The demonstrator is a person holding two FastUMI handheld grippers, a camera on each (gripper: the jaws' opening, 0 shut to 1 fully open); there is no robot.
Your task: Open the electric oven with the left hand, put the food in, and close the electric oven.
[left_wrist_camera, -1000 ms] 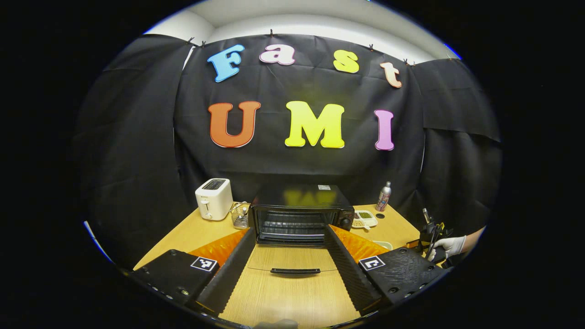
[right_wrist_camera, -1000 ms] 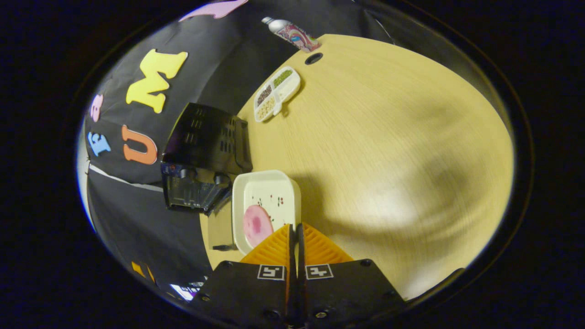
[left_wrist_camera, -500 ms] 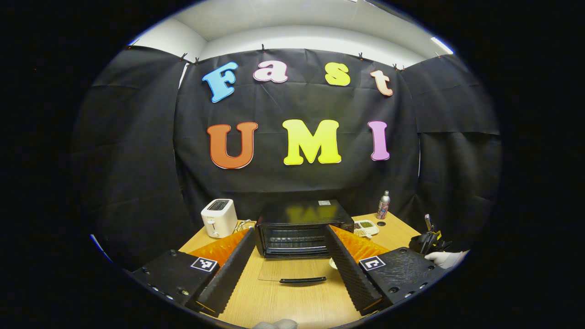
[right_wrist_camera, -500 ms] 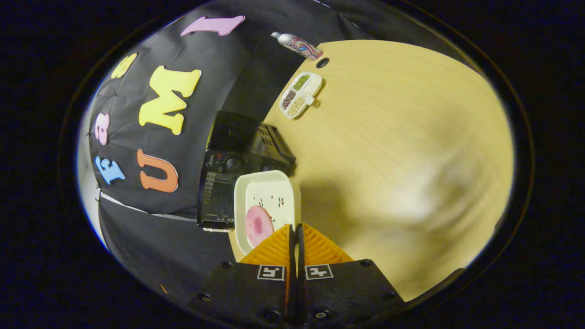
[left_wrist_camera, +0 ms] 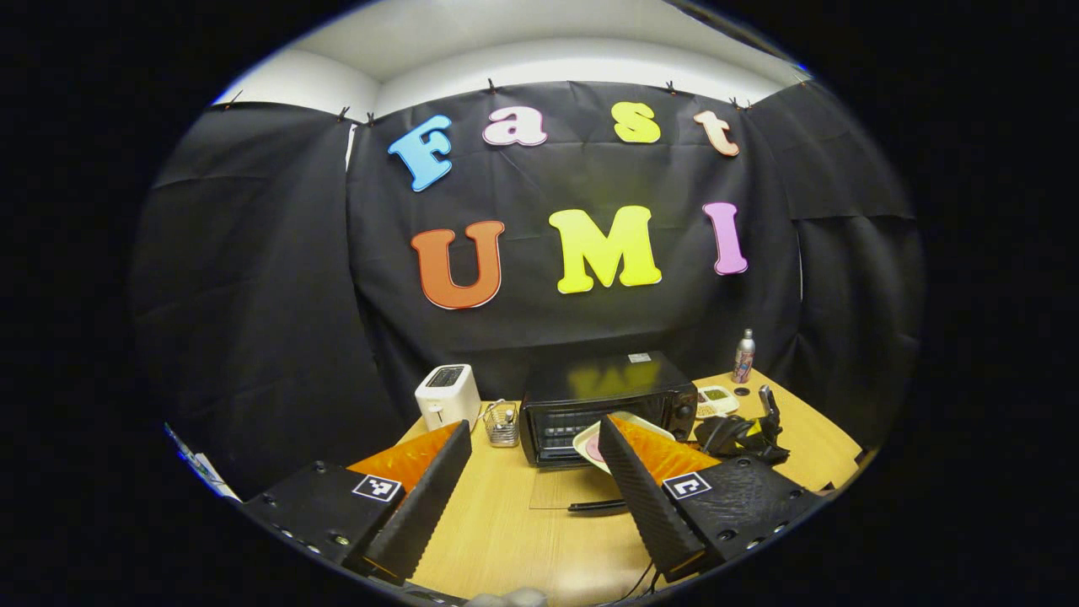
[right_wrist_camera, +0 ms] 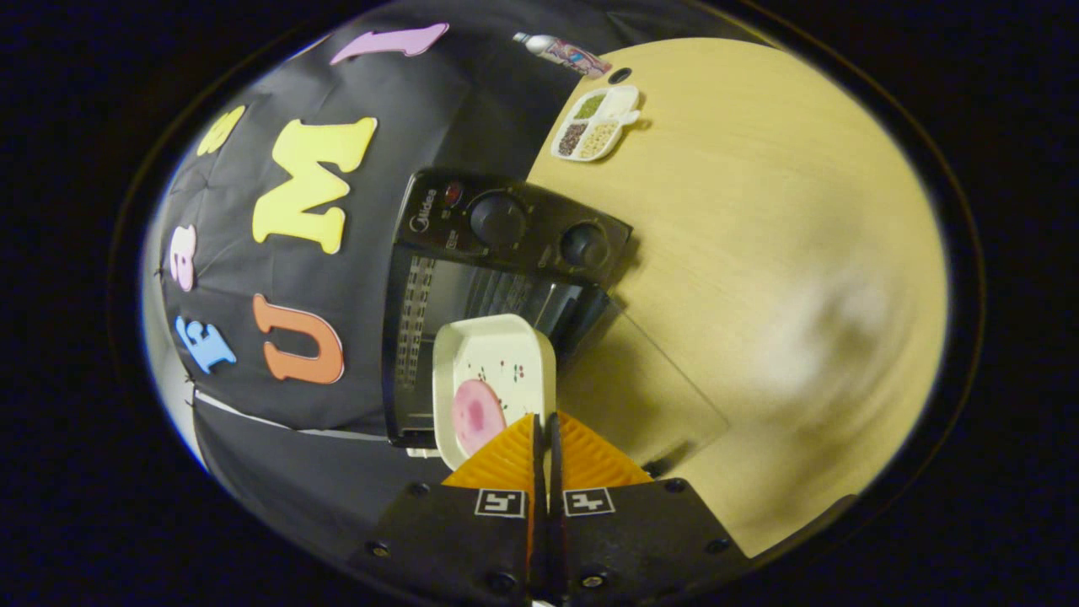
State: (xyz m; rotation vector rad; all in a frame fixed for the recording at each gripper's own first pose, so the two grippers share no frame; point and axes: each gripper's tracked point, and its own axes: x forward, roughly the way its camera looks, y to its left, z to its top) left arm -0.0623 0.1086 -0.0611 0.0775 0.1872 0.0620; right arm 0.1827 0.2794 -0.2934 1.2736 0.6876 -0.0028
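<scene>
Right gripper (right_wrist_camera: 544, 430) fingers pinch the tray's (right_wrist_camera: 493, 371) near rim, oven (right_wrist_camera: 472, 287) just beyond; left gripper (left_wrist_camera: 531, 472) fingers spread wide, holding nothing.

A white brand word (right_wrist_camera: 423, 211) stands on the oven (right_wrist_camera: 539, 232) panel, beside its knobs; it is turned sideways and probably too small to read surely. Square black-and-white code markers sit on the left gripper (left_wrist_camera: 533, 426) and on the right gripper (right_wrist_camera: 544, 419), two each. A white sticker (left_wrist_camera: 639, 357) on the oven top is unreadable.
</scene>
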